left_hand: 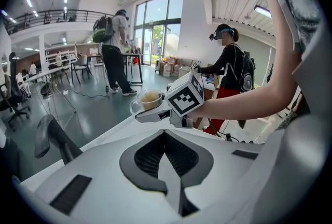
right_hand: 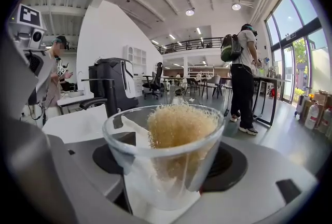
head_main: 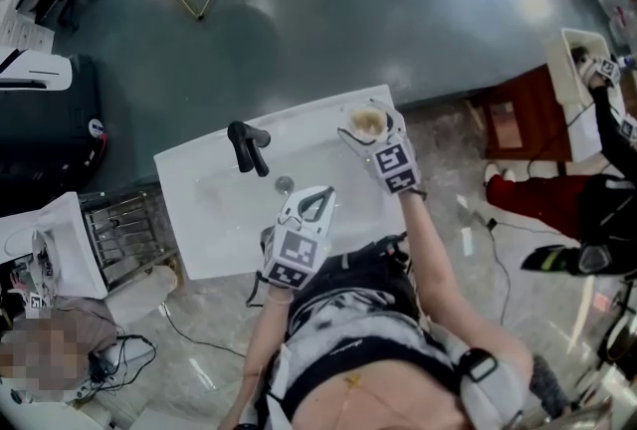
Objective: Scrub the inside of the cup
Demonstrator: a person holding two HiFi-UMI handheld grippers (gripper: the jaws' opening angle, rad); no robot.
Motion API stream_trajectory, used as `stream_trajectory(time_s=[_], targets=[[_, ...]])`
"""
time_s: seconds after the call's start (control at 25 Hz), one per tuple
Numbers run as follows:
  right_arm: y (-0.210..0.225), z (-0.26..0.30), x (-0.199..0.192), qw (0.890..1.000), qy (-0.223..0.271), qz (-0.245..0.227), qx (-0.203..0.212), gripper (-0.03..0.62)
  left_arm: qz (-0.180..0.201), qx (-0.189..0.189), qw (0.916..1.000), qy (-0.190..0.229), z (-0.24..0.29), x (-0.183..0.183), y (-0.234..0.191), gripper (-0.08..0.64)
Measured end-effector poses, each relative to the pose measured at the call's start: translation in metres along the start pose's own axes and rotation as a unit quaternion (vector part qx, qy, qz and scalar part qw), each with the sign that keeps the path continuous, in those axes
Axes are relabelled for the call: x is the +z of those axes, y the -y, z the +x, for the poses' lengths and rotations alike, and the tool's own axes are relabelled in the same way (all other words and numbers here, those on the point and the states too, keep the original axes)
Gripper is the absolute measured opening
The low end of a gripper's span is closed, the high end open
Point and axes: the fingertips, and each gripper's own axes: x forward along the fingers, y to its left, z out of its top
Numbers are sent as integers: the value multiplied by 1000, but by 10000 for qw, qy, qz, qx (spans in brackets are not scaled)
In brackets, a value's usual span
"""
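Right gripper view: our right gripper [head_main: 373, 137] clamps the cup [right_hand: 166, 161], sponge [right_hand: 179, 127] inside, at the counter's [head_main: 219, 209] 1 o'clock. Our left gripper [left_hand: 165, 150] — closed, empty, at 5 o'clock — should pinch that sponge and twist.

A white sink top [head_main: 214, 219] is set right where the dark grey floor [head_main: 328, 10] gives way to lighter tiles [head_main: 453, 154]. A black faucet [head_main: 249, 147] is mounted on it, and a small round drain [head_main: 285, 184] can be seen just beside the faucet, on the person's side.

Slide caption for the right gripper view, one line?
Right gripper holds a clear glass cup with a tan fibrous scrubber standing inside it.
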Motion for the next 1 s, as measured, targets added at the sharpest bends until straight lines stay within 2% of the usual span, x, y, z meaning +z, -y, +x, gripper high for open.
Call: stream_trajectory(time_s=[0.72, 1.0], targets=[[22, 33, -20, 9996, 97, 194, -165, 399, -259, -13, 9991, -324, 10, -21, -12, 0], [33, 41, -32, 9993, 203, 299, -65, 399, -275, -89, 9989, -378, 16, -22, -9, 0]])
